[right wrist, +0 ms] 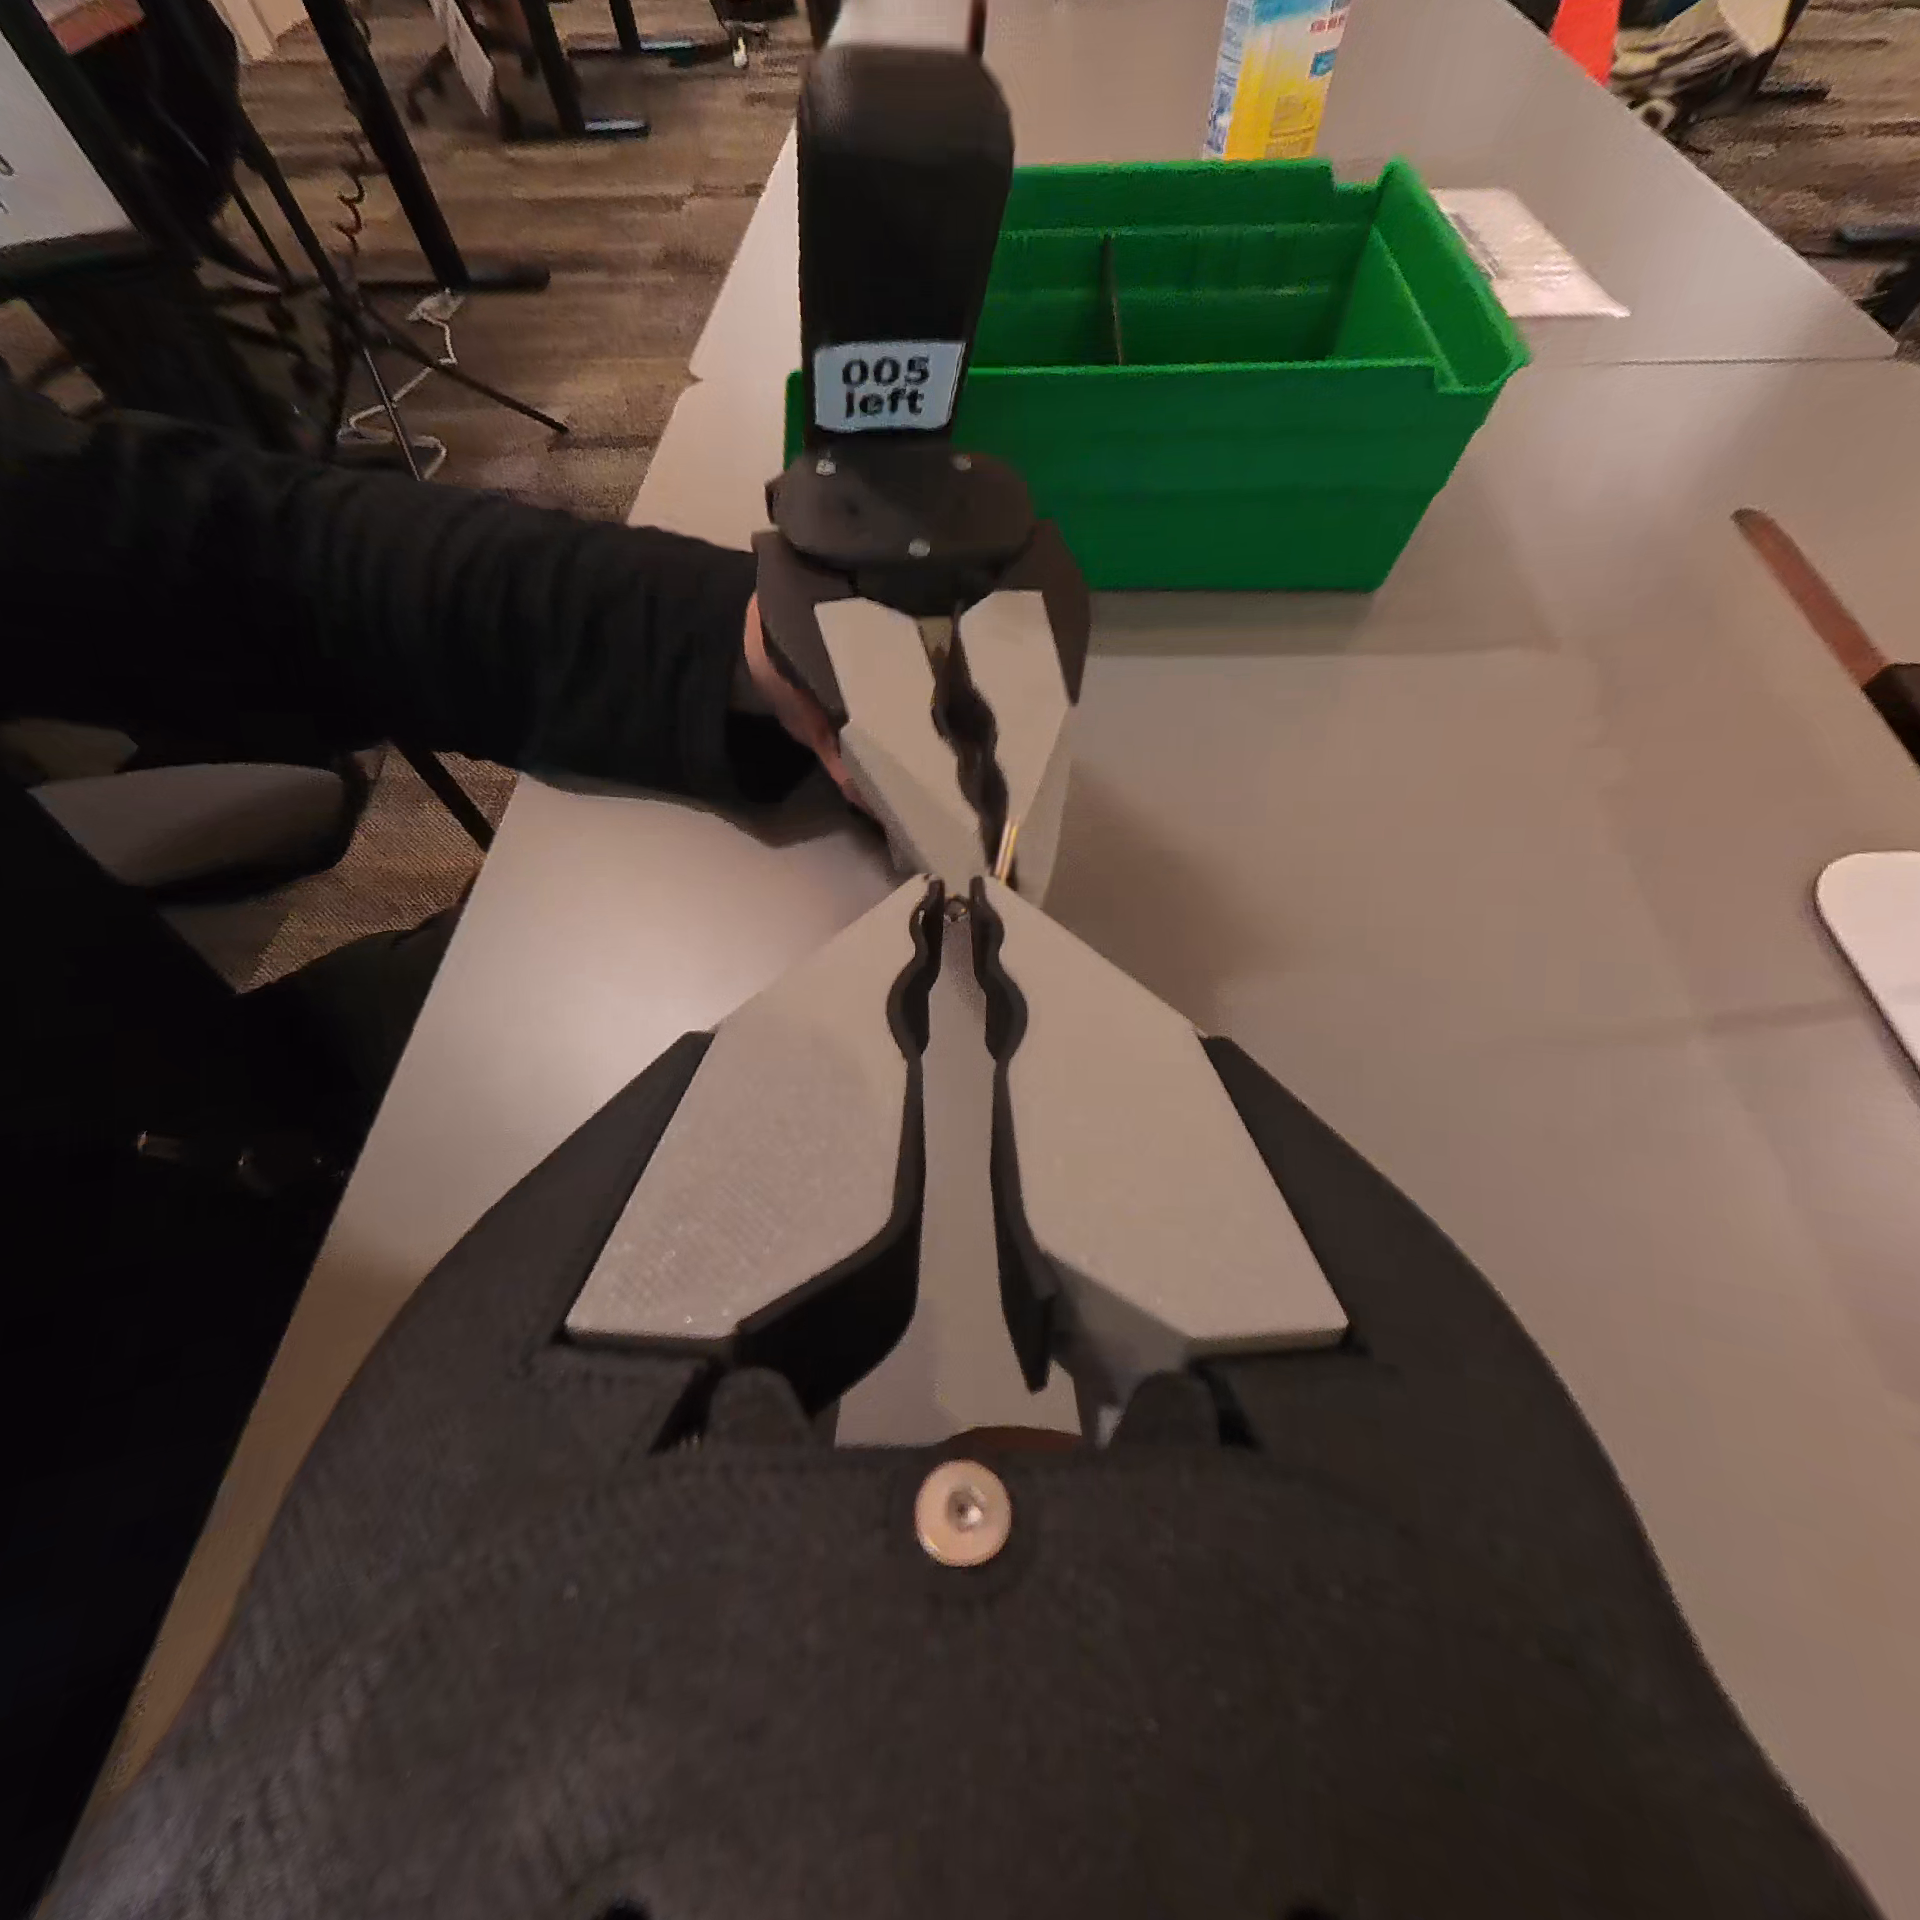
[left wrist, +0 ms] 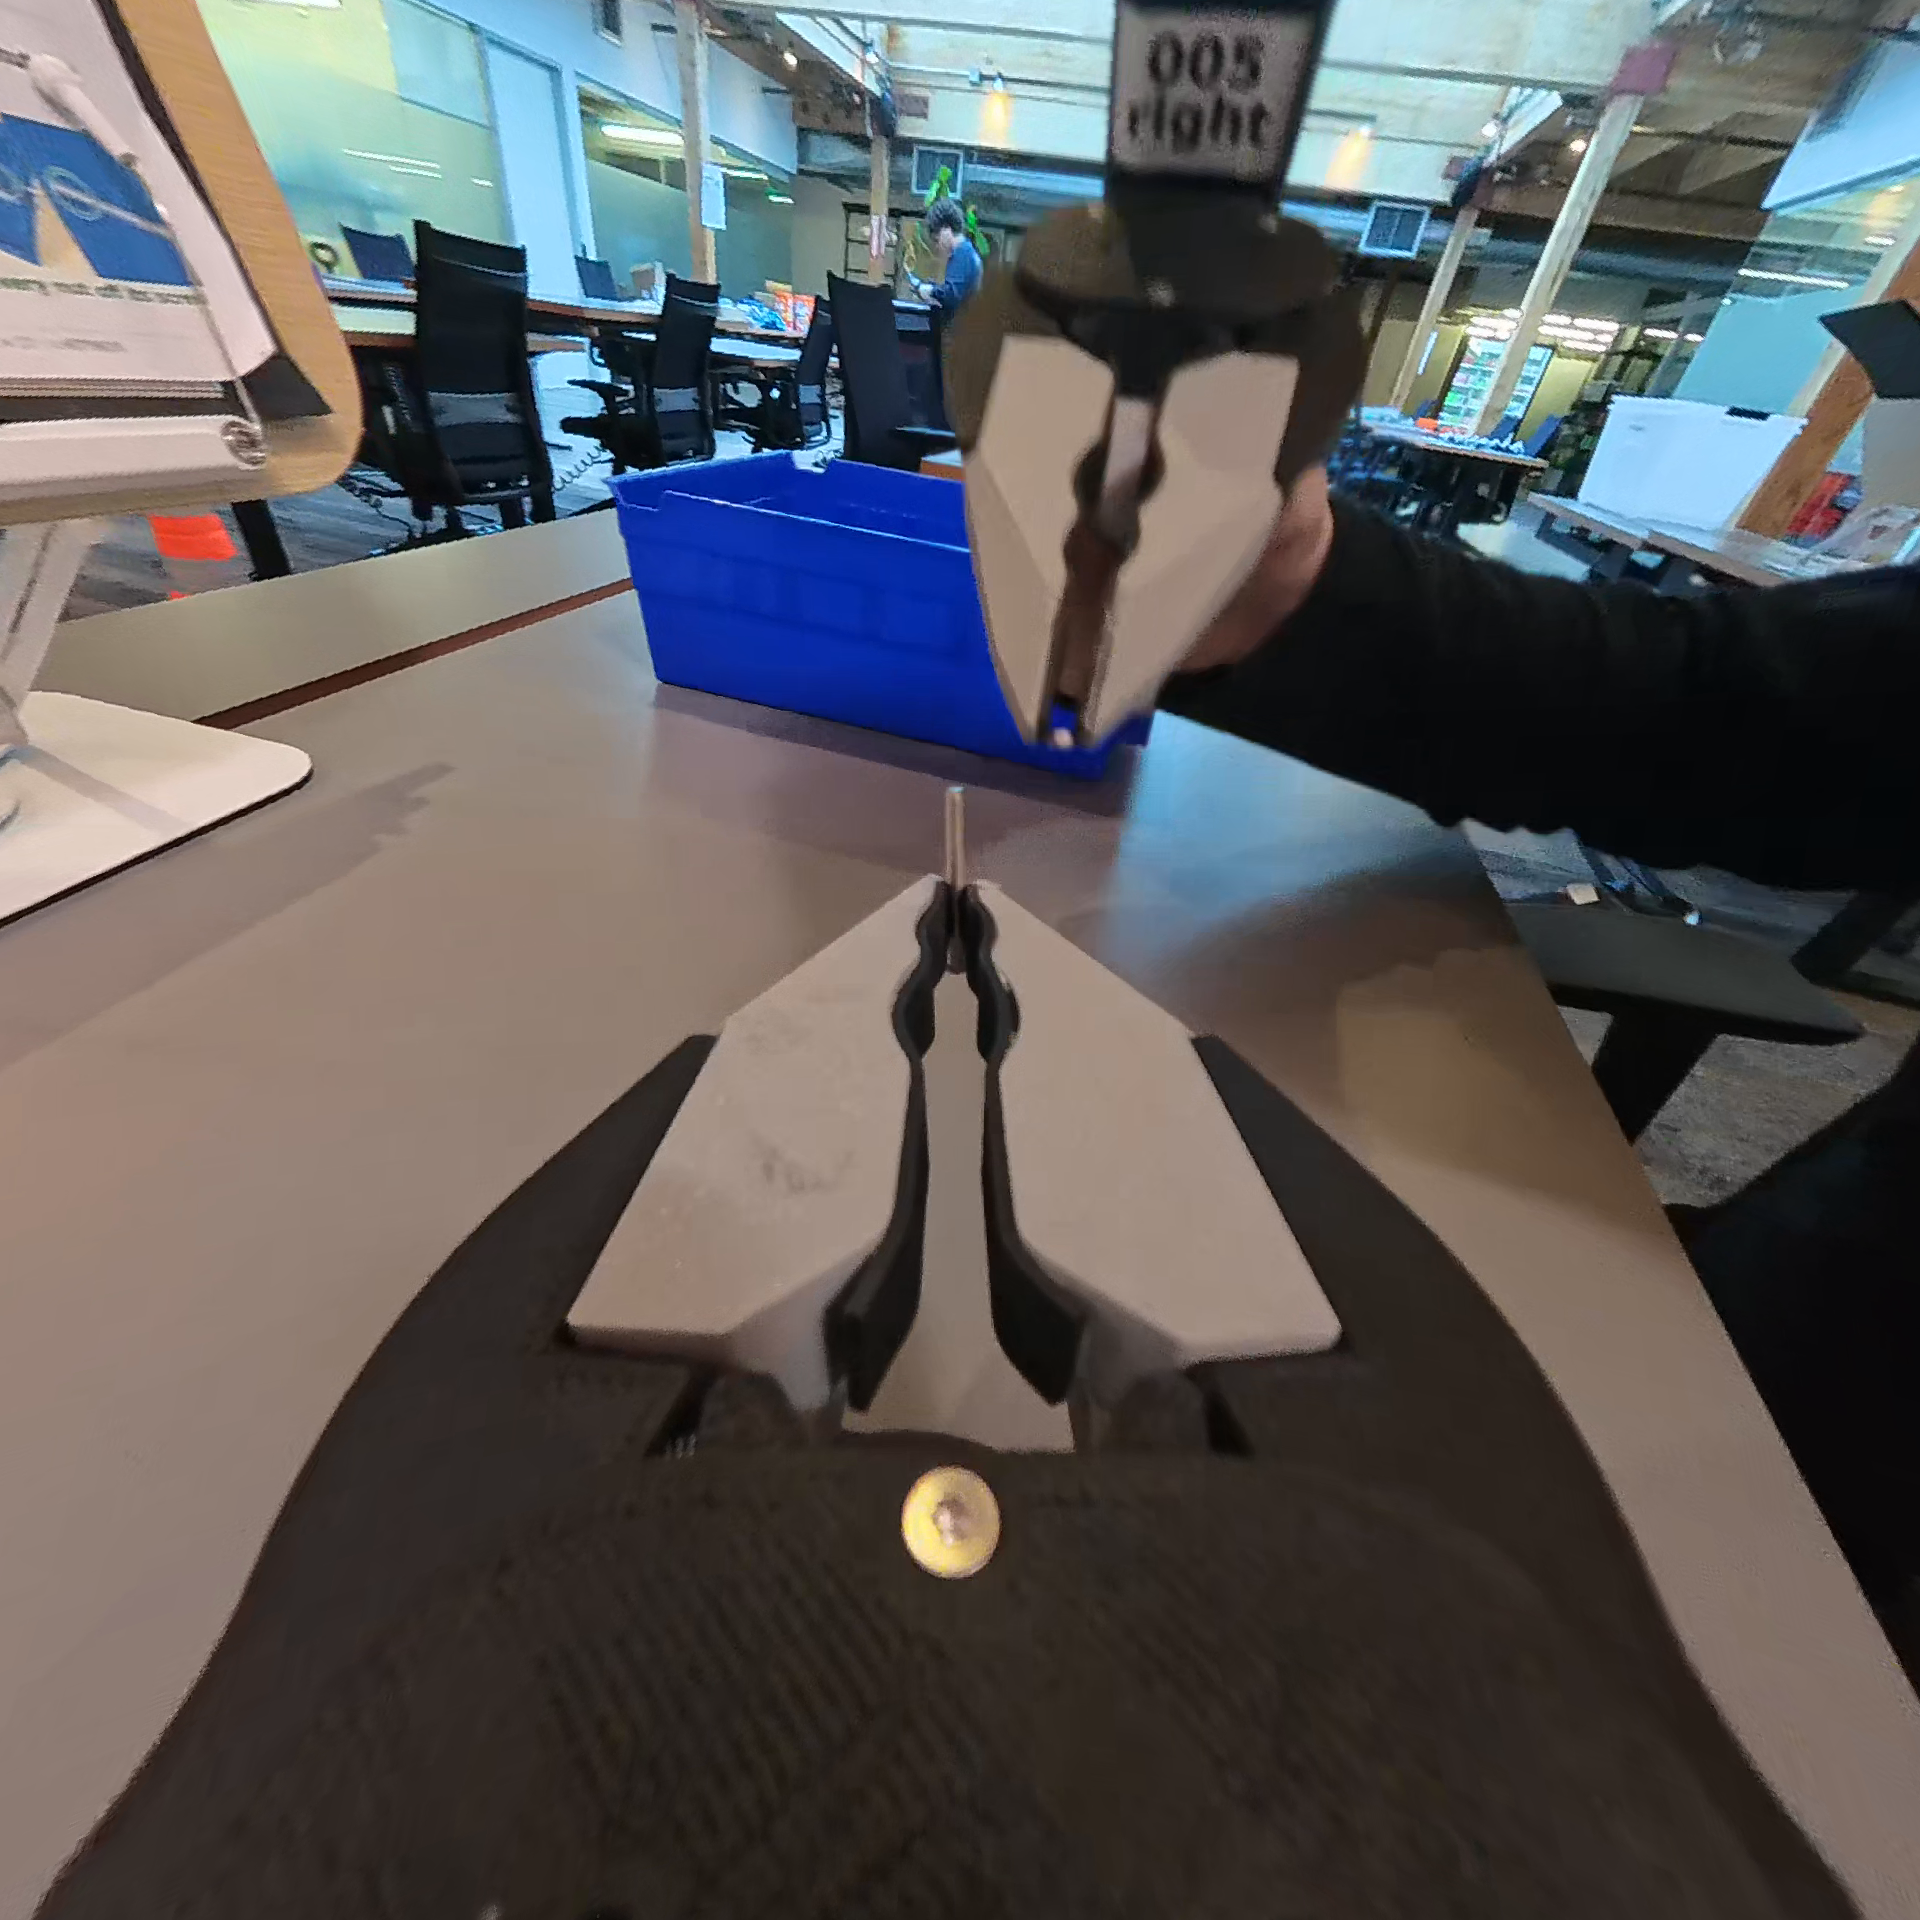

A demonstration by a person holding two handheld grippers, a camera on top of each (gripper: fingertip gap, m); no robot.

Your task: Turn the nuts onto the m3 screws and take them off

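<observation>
In the left wrist view my left gripper is shut on a thin silver M3 screw whose shaft sticks out forward past the fingertips. My right gripper hangs point-down just beyond and to the right of the screw tip, shut on a small pale nut; a small gap separates nut and screw. In the right wrist view my right gripper pinches the tiny nut at its tips. The left gripper faces it tip to tip, with the screw showing between its fingers.
A blue bin stands on the grey table behind the right gripper. A green divided bin stands behind the left gripper, with a yellow and blue container beyond it. A white stand base sits at the left. Black sleeves reach in from the sides. Only a small space, under 4 cm, lies between the two pairs of fingers.
</observation>
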